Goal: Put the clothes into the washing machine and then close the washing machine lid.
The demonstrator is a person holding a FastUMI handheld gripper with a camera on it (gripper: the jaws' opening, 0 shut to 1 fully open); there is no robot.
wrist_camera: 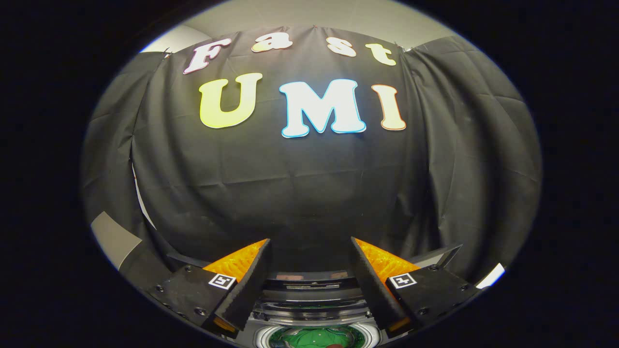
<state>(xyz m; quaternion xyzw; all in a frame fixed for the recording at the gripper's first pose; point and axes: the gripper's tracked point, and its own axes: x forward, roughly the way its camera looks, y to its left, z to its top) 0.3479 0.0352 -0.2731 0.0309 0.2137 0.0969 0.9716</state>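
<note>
We are seeing the gripper (309,244) with its two fingers (249,285) spread wide apart and nothing between them, so the jaws are standing open and empty. They are pointing level at the booth's black cloth wall (309,193), held up above the machine rather than down at it.

Just below and between the finger bases we are making out the washing machine (309,309), looking down onto its top, with a round drum opening (263,338) under us. Inside that ring a green garment (309,337) is lying, so we are judging the clothes as already in the drum. A small dark reddish bit is sitting at the near rim of the green cloth; we cannot tell what it is.

The lid (309,282) is appearing as the dark band just ahead of the opening, between the fingers. It is not covering the drum, so we are reading it as raised, though its exact angle is unclear. The open, lifted jaws fit a release just finished. We are judging the closing step as still pending: the fingers need to get behind the lid and push it down.
</note>
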